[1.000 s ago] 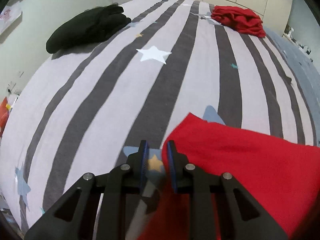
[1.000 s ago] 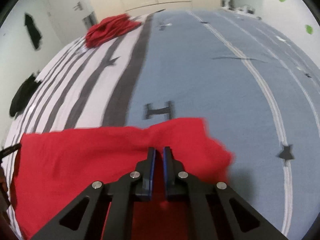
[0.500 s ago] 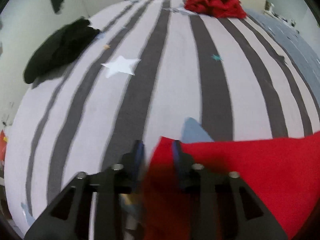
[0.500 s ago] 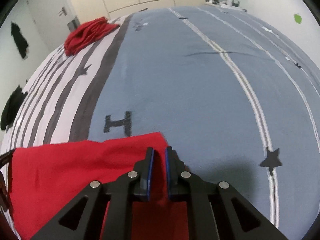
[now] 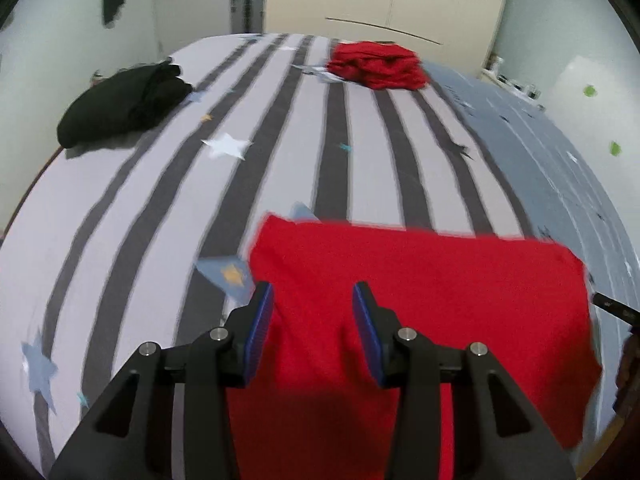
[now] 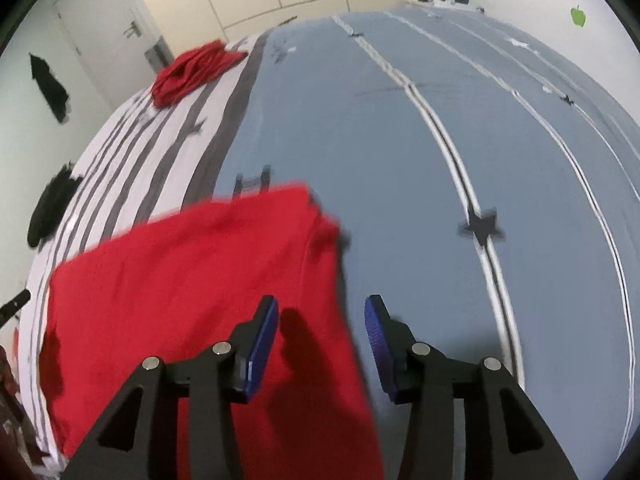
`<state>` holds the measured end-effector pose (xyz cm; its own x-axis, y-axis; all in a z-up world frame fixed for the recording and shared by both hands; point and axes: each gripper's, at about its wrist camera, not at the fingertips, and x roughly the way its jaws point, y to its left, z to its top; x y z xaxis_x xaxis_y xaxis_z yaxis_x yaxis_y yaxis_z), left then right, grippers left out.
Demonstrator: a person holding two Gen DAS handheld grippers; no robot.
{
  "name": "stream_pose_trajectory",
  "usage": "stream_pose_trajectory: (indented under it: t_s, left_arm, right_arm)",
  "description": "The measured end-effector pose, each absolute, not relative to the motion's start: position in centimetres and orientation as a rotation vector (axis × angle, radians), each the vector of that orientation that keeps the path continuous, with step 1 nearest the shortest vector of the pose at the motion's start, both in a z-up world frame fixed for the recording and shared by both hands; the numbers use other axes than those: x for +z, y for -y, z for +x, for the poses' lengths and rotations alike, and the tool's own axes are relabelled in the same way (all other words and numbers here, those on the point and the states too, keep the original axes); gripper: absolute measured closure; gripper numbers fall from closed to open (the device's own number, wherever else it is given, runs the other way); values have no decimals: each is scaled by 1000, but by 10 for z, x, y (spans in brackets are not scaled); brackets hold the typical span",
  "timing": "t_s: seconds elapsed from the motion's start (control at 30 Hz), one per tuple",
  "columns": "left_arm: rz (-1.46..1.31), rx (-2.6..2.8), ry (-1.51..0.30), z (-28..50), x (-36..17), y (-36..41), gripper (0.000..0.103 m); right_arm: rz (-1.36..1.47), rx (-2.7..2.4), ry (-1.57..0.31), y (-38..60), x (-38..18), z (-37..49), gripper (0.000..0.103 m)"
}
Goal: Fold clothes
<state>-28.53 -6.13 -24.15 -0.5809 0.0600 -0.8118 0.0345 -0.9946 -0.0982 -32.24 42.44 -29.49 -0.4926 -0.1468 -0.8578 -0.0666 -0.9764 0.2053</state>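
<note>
A red garment (image 5: 420,292) lies flat on the bed at its near edge, folded into a rough rectangle. It also shows in the right wrist view (image 6: 192,280). My left gripper (image 5: 313,300) is open and hangs just above the garment's left part, holding nothing. My right gripper (image 6: 322,316) is open above the garment's right edge, holding nothing. The near part of the garment is hidden under both grippers.
The bed (image 5: 120,208) has a grey-striped cover on the left and a blue cover (image 6: 440,160) on the right. A folded red pile (image 5: 376,65) lies at the far end, and black clothes (image 5: 124,104) at the far left. Cupboards and a door stand behind.
Both grippers have opened and let go of the red garment. It now lies flat on the bed. Both grippers have risen and tilted up, so more of the room shows.
</note>
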Motion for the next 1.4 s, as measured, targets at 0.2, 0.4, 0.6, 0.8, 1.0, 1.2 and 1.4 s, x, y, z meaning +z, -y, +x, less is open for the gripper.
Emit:
stream_pose_trajectory:
  t_s: [0.2, 0.4, 0.6, 0.8, 1.0, 1.2, 1.4]
  left_arm:
    - [-1457, 2734, 144, -244, -248, 55, 47]
    - [-1495, 2760, 137, -219, -254, 60, 44]
    - [-1528, 2805, 156, -211, -249, 64, 44]
    - [-1553, 2814, 198, -214, -253, 57, 44]
    - [-1553, 2782, 213, -217, -261, 49, 44]
    - [-1535, 2770, 247, -213, -264, 57, 44]
    - [-1509, 2782, 296, -204, -266, 82, 44]
  right_arm:
    - [1617, -2616, 352, -412, -308, -272, 58]
    - [1641, -2644, 380, -417, -324, -247, 57]
    - [1647, -2646, 450, -437, -330, -250, 48]
    - [1669, -2545, 493, -435, -333, -256, 43]
    - [1630, -2481, 453, -418, -332, -253, 43]
    - [1619, -2478, 390, -405, -337, -248, 44]
    - [1616, -2490, 320, -388, -333, -246, 73]
